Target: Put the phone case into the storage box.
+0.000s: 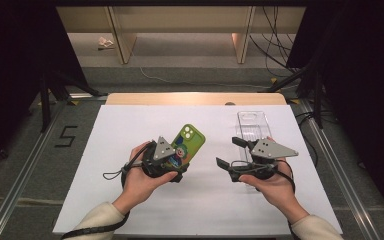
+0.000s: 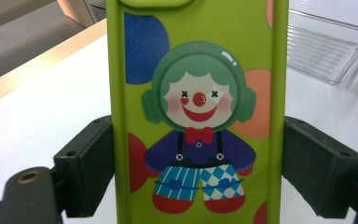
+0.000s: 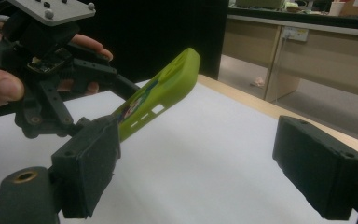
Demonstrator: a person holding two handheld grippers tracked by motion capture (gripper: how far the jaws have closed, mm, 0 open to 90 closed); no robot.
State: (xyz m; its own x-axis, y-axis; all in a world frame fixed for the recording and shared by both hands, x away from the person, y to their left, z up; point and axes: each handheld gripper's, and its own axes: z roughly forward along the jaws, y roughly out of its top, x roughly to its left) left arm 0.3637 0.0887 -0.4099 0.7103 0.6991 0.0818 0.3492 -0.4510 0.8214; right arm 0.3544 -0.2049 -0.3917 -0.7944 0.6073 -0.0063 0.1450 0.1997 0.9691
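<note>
A green phone case [image 1: 187, 142] with a cartoon clown on its back is held tilted above the white table top [image 1: 130, 130]. My left gripper [image 1: 179, 162] is shut on it. In the left gripper view both black pads [image 2: 88, 168] press the long edges of the case [image 2: 198, 116]. My right gripper [image 1: 229, 151] hovers to the right of it, turned toward the case, jaws open with nothing between them. In the right gripper view its gripper [image 3: 214, 172] stands wide apart, and the green case [image 3: 168, 88] rises slantwise beyond the left pad.
A clear plastic phone case [image 1: 254, 127] lies flat on the table behind the right gripper, also seen as the clear case [image 2: 326, 51] in the left gripper view. The table's wooden far edge [image 1: 195, 98] borders the white sheet. Black stands and cables surround the table.
</note>
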